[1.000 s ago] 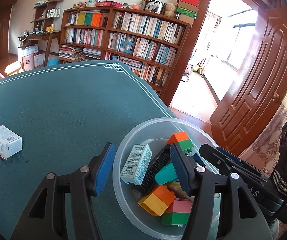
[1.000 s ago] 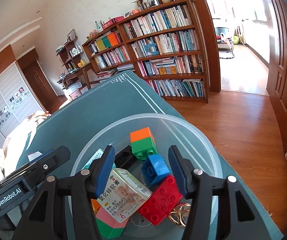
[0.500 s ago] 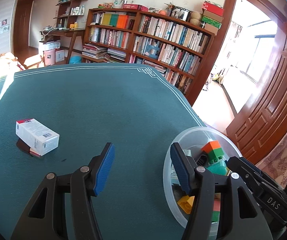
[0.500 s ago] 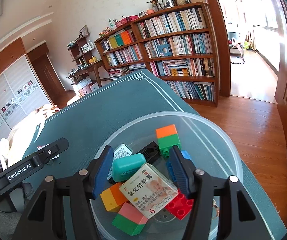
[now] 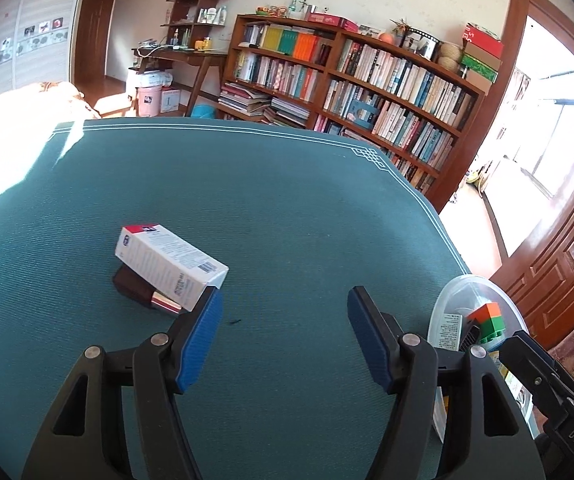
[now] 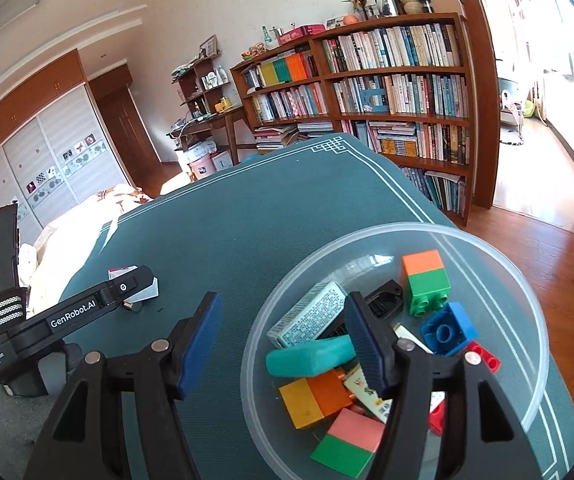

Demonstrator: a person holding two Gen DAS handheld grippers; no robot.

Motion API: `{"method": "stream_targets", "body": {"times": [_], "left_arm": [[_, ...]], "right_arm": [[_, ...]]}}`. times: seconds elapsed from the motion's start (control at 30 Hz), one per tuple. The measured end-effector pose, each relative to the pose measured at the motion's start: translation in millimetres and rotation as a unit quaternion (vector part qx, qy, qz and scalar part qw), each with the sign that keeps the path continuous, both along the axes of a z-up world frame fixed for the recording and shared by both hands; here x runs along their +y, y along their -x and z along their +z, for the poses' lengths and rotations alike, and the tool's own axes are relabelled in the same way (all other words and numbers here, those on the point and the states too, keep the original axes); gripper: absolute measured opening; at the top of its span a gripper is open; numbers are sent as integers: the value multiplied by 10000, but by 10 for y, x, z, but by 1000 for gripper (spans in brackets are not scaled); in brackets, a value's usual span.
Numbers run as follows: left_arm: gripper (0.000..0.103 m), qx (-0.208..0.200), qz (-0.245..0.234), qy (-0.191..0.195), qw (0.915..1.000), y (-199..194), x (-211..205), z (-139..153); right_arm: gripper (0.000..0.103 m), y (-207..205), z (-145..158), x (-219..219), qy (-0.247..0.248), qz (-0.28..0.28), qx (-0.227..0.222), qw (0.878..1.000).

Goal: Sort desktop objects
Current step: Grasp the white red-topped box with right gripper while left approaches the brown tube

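A white box (image 5: 169,265) lies on the green table (image 5: 247,200), propped on a small dark brown object (image 5: 133,288). My left gripper (image 5: 281,340) is open and empty, just right of and nearer than the box. A clear plastic bowl (image 6: 487,240) at the table's right corner holds coloured blocks (image 6: 425,282), a patterned box (image 6: 307,316), a teal case (image 6: 311,356) and a black piece. My right gripper (image 6: 281,340) is open and empty; its right finger is over the bowl's left rim. The bowl also shows in the left wrist view (image 5: 471,292).
The left gripper's body (image 6: 71,320) reaches over the table's left part in the right wrist view, above the white box (image 6: 149,290). A tall bookshelf (image 5: 347,92) stands behind the table. An open doorway (image 6: 535,100) and wood floor lie right of the table edge.
My left gripper has swung left from above the bowl to near the white box. My right gripper has drawn back and left, from inside the bowl to its left rim.
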State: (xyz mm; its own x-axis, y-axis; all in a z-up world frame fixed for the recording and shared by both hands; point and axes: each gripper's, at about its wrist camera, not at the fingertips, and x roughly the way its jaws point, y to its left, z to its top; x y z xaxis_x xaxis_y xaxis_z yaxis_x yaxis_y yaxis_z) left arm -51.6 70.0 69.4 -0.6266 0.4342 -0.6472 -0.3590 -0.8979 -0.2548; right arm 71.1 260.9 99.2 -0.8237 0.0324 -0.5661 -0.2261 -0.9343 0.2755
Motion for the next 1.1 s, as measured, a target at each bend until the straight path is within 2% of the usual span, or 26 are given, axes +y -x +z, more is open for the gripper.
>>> {"method": "stream_targets", "body": {"times": [0.33,0.53,0.77,0.93,1.1], "left_arm": [[68,30,542,136,9984,163,-373,-121],[68,54,895,280,9956,213,-599,-249],[68,-39,1191,289,9925,277,-823,-359],[68,-122,1266,267,9915,324,-889,-403],[68,-184,1304,309,9908,344,-909,-431]], "right_arm": [[68,456,36,-310,43,598,-58,9982],[68,838,-114,-508,270,1120,-326,9928],[68,1244,-317,-713,728,1637,-681,9815],[68,1513,-380,-893,883,2017,-705,9729],[68,1767,-482,-1070,1068,2490,-791,9593]]}}
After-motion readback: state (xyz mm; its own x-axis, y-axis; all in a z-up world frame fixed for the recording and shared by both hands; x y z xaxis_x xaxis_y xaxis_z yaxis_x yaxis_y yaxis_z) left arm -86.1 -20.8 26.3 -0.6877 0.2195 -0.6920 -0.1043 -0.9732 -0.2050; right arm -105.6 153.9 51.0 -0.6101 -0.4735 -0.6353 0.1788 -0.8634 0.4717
